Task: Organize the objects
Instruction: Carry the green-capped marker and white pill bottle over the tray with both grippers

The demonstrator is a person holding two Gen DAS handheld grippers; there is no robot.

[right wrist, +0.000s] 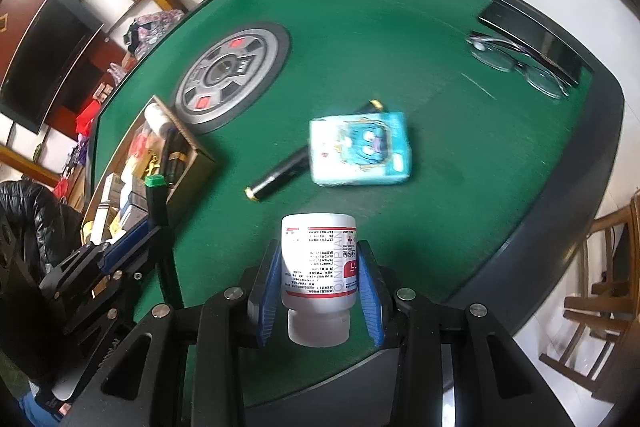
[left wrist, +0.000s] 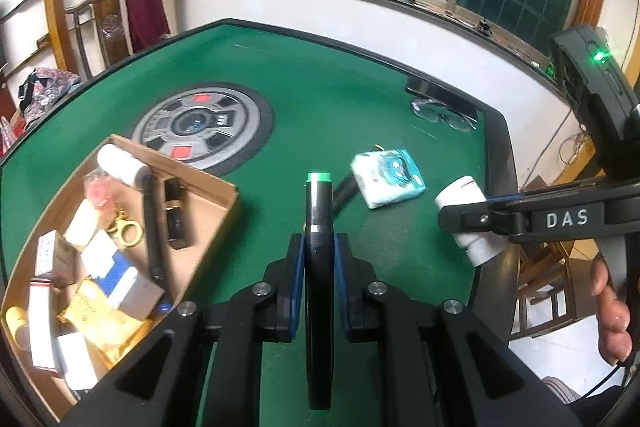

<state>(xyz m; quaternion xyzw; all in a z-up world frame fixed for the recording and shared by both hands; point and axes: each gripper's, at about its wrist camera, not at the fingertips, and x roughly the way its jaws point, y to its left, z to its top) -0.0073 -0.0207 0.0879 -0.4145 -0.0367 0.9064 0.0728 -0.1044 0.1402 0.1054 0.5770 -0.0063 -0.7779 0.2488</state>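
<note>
With the left gripper [left wrist: 319,259] clamped on the black marker [left wrist: 319,227], the operator should swing it left over the cardboard box [left wrist: 208,203] before releasing.

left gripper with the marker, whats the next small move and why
Probably swing the left gripper left over the cardboard box and lower it. It is shut on the green-capped marker, held above the green table, while the box already holds other sorted items.
</note>
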